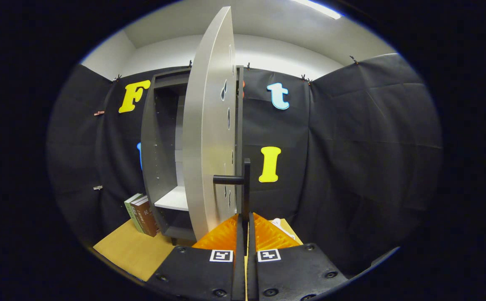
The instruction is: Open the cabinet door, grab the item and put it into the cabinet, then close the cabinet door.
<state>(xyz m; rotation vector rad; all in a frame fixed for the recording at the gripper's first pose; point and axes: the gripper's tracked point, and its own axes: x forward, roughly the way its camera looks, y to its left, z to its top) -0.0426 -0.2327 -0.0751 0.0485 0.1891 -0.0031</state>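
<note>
Gripper [246, 219]: fingers drawn together with only a thin slit between them; the lower end of the door handle's vertical bar runs down into that slit, so the jaws appear clamped on the handle, though the exact contact is hidden by the finger bodies.

Handle [243, 180]: dark, bar-shaped, with a short horizontal stub joining it to the door face; it stands directly above and between the fingers.

Cabinet door [209, 125]: pale grey panel, swung partly open and seen nearly edge-on; several small cut-out holes run down its right portion. Its lower corner sits just ahead of the fingers, to their left.

Cabinet [153, 146]: dark grey, upright, standing on the table towards its far edge. The interior is exposed left of the door; a white shelf [174, 200] sits in the lower part, with an open compartment beneath it.

Books [141, 214]: two, upright and slightly tilted, touching the cabinet's left side, near the far left part of the table. One cover green, the other brown.

Table [132, 251]: light wood top, carrying cabinet and books.

A pale flat object [280, 223] shows just beyond the right finger, on the table; too hidden to identify.
</note>
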